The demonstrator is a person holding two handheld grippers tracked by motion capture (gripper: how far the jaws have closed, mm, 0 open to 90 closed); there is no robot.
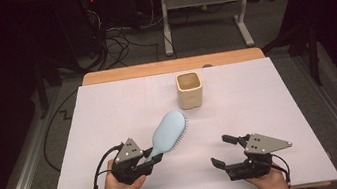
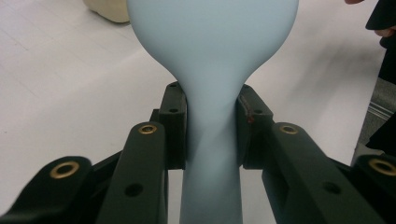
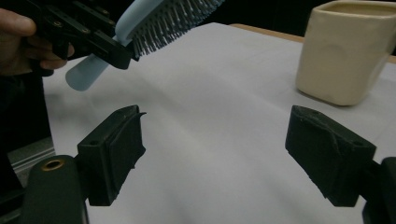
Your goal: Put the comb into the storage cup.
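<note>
A light blue hairbrush [image 1: 167, 132] is held off the white table [image 1: 108, 113], head pointing toward the far right. My left gripper [image 1: 155, 158] is shut on its handle; in the left gripper view both pads clamp the handle's neck [image 2: 210, 126]. From the right gripper view the hairbrush [image 3: 159, 21] shows its dark bristles facing down and right, with the left gripper [image 3: 112, 49] around it. My right gripper [image 1: 224, 151] hovers near the front right of the table, open, with nothing between its pads [image 3: 116, 149]. A cream square cup [image 1: 189, 90] stands upright toward the back centre.
The cream cup [image 3: 345, 51] is ahead and right of the right gripper. A wooden strip [image 1: 172, 66] borders the table's far edge. Beyond it are a desk frame [image 1: 205, 13] and floor cables [image 1: 114, 47]. Metal rails run along both sides.
</note>
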